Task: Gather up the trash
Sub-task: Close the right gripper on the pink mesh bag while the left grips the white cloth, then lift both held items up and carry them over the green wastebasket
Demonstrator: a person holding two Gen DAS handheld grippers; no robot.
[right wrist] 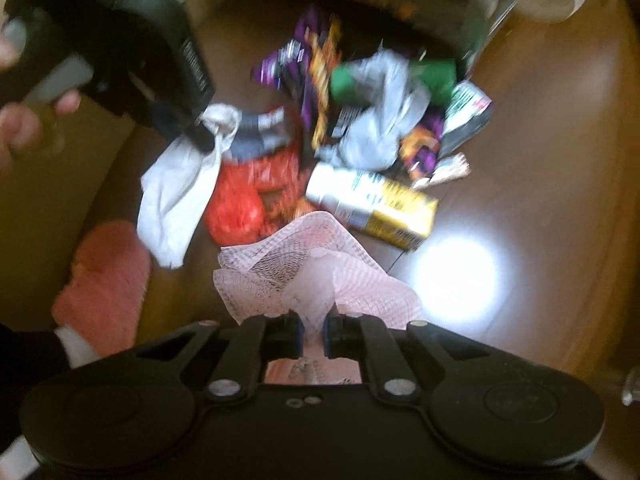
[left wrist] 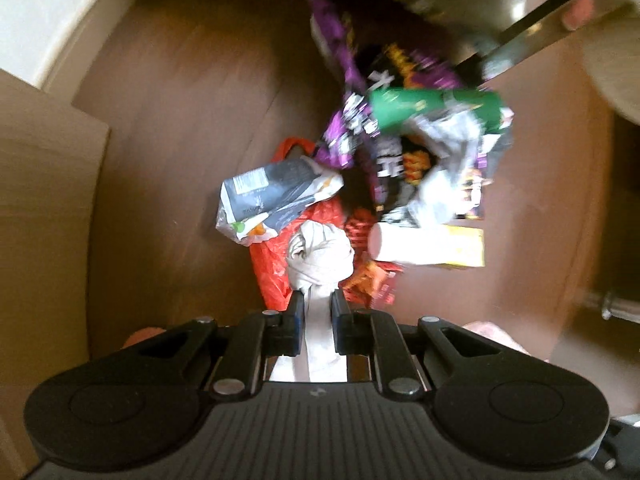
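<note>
A heap of trash lies on the brown floor: a green tube (left wrist: 436,110), purple snack wrappers (left wrist: 344,136), a grey pouch (left wrist: 272,196), an orange plastic bag (left wrist: 276,276) and a white and yellow carton (left wrist: 432,246). My left gripper (left wrist: 318,304) is shut on a crumpled white tissue (left wrist: 320,256), held above the heap. In the right wrist view my right gripper (right wrist: 312,320) is shut on a pink net bag (right wrist: 304,268). The left gripper (right wrist: 200,136) also shows there at upper left, with the white tissue (right wrist: 176,204) hanging from it.
A cardboard box wall (left wrist: 44,200) stands at the left. A pink slipper (right wrist: 104,276) lies on the floor at lower left. A metal leg (left wrist: 552,24) and a pale round base (left wrist: 616,76) rise at the upper right. Glare marks the floor (right wrist: 460,280).
</note>
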